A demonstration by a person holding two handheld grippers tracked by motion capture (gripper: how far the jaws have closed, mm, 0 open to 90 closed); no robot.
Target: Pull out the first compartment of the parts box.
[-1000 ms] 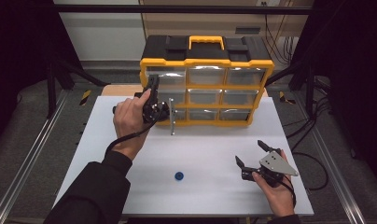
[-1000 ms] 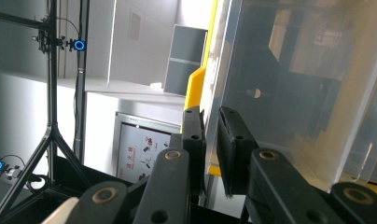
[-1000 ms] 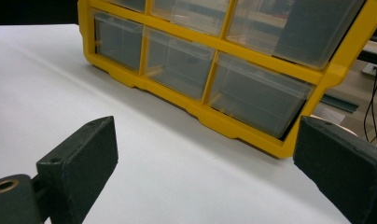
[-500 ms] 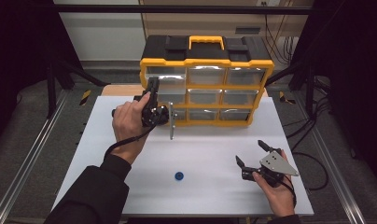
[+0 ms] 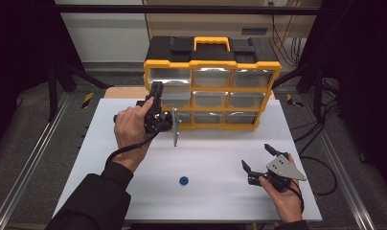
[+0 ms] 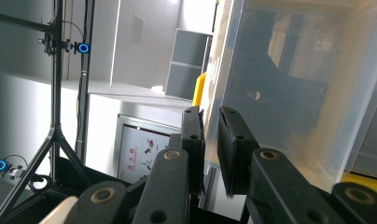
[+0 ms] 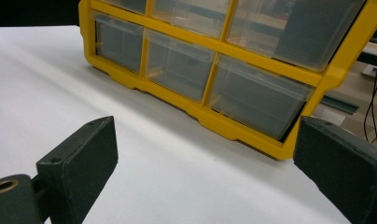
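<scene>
A yellow-and-black organizer (image 5: pixel 211 62) with clear drawers stands at the back of the white table (image 5: pixel 220 201). My left gripper (image 5: pixel 156 89) is at its left column, jaws pointing up. In the left gripper view the left gripper (image 6: pixel 210 122) is shut on the front lip of a clear drawer (image 6: pixel 294 84). That drawer (image 5: pixel 176 96) sticks out slightly from the frame. My right gripper (image 5: pixel 256 156) rests low at the front right, open and empty. In the right gripper view the right gripper (image 7: pixel 205 154) faces the organizer's bottom row (image 7: pixel 186 70) from a distance.
A small blue round object (image 5: pixel 183 180) lies on the table in front of the centre. Metal rails (image 5: pixel 33 158) run along both sides of the table. Cables (image 5: pixel 321 167) trail off the right edge.
The left hand has shifted slightly at the organizer's left column, still holding there. The right hand and the blue object have not moved.
</scene>
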